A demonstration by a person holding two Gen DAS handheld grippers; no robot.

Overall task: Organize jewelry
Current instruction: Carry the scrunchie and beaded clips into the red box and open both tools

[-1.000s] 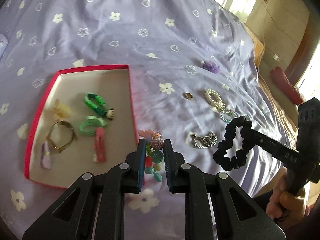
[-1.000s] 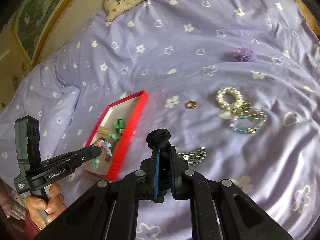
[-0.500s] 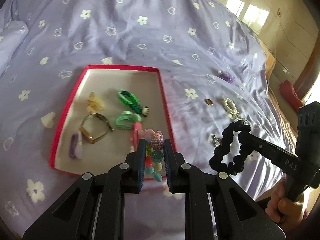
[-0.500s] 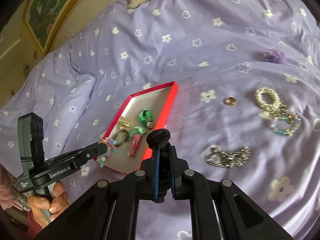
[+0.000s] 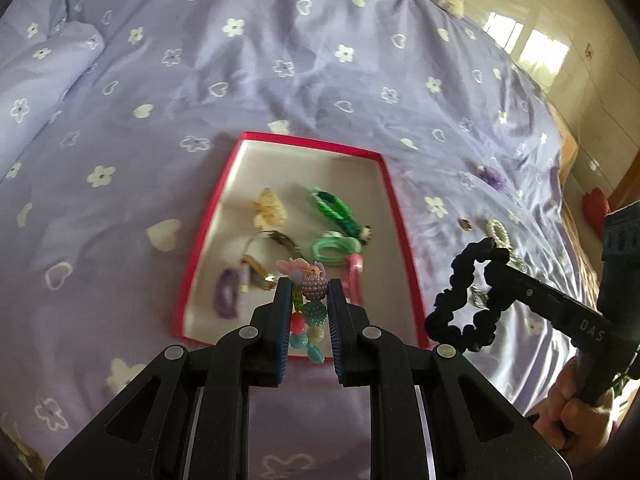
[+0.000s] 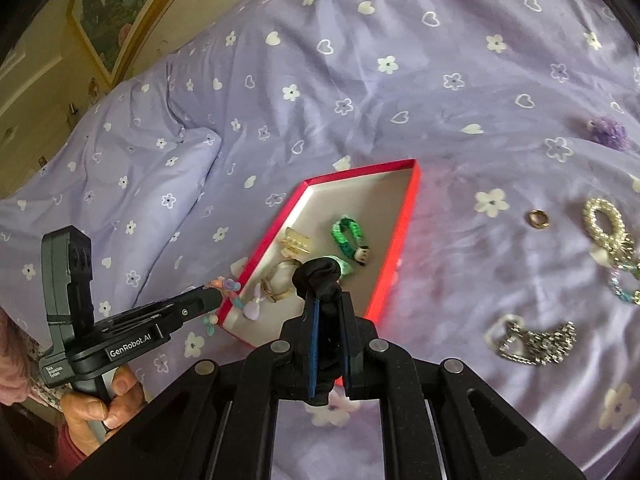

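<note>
Lavender bedspread (image 6: 400,92) printed with white flowers and hearts carries a shallow red-rimmed white tray (image 5: 404,236) containing green hair ties and clips. Left gripper (image 5: 307,296), jaws clamped on a multicoloured beaded bracelet (image 5: 310,304), hangs above the tray's near end. Right gripper (image 6: 329,308) pinches a black fabric scrunchie (image 5: 466,296) beside the tray.

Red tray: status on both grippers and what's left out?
Left gripper shut on beaded bracelet, over red tray. Right gripper shut on black scrunchie. Gold ring and silver chain remain on bedspread.
</note>
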